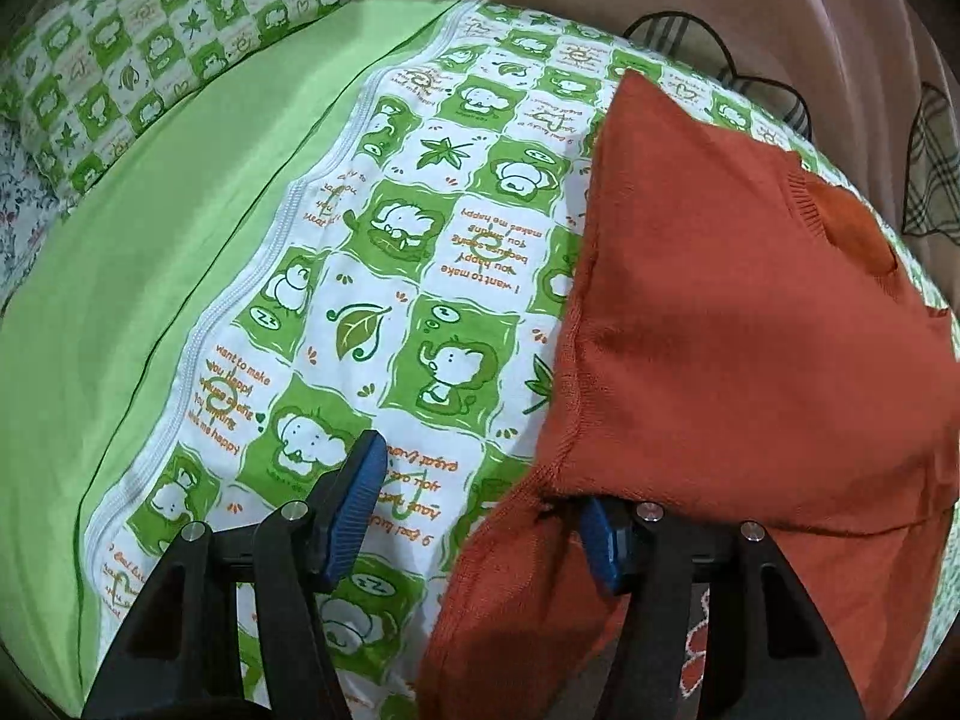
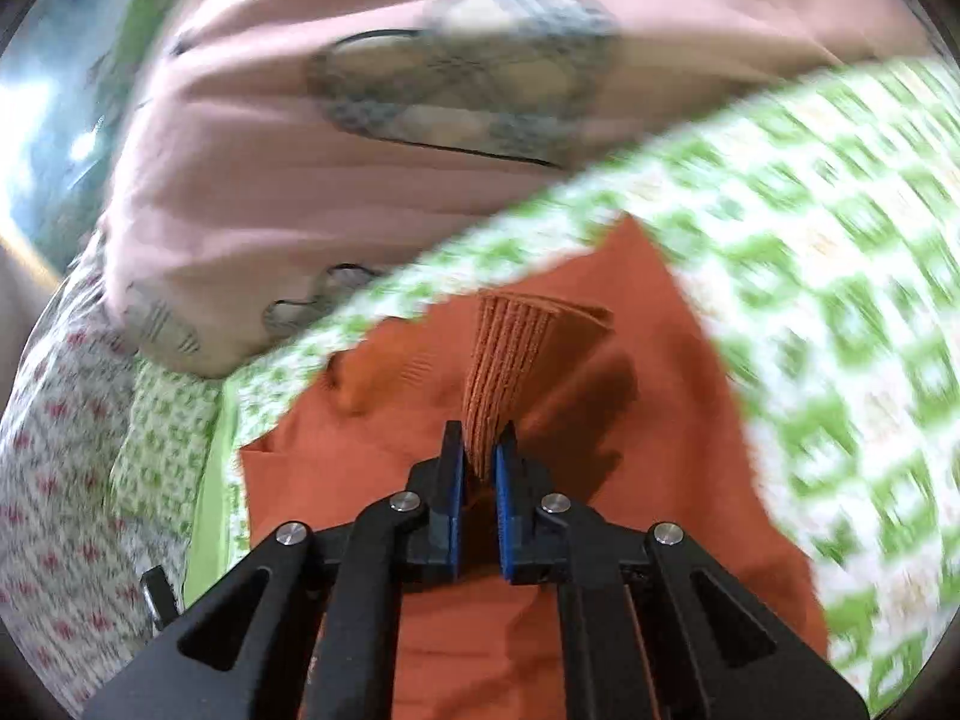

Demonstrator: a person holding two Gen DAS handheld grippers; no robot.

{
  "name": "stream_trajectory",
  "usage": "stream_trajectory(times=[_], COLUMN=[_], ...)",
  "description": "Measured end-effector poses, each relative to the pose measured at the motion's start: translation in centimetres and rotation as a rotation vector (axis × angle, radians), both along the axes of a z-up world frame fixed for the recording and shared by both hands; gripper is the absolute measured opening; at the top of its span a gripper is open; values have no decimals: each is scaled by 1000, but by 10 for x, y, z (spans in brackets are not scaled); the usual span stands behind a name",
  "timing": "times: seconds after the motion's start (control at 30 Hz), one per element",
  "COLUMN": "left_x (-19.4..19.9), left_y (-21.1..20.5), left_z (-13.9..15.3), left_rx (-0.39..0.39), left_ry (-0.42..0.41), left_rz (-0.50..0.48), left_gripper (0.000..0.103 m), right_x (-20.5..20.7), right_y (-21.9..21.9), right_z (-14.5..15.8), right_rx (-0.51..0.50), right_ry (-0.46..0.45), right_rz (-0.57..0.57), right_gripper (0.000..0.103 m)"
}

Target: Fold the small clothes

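1. Left wrist view: the left gripper (image 1: 480, 516) stands with its jaws spread wide, and its blue pads (image 1: 354, 510) hold nothing.
2. An orange knit garment (image 1: 732, 324) lies on the green-and-white elephant-print bedsheet (image 1: 414, 252), with its near edge draped over the right-hand finger.
3. A matching pillow (image 1: 150, 54) sits beyond a plain green sheet (image 1: 150, 276).
4. Right wrist view: the right gripper (image 2: 479, 450) pinches a ribbed cuff (image 2: 516, 354) of the garment, lifted above the rest.
5. A pink blanket (image 2: 288, 192) lies beyond, blurred.
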State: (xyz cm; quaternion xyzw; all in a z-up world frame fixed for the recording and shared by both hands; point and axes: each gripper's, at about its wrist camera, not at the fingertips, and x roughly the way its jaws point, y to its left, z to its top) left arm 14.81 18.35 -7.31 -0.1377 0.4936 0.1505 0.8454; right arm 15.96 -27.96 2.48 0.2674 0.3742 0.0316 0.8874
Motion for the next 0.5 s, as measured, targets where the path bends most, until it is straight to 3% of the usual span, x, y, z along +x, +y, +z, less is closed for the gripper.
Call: stream_trajectory(times=[0.13,0.3,0.5], left_x=[-1,-7,-12], left_y=[0,19,29], left_z=[1,1,-2], left_rx=[-44,-173,-231], left_ry=[-6,-26,-32], left_rz=[23,90,121], left_gripper=[50,49,49], right_x=[-11,-13,-11], right_y=[-5,-2,-13], right_z=[-34,-39,-48], right_rx=[1,24,89], right_ry=[108,113,128], right_rz=[-7,-5,-48], right_gripper=[10,12,20])
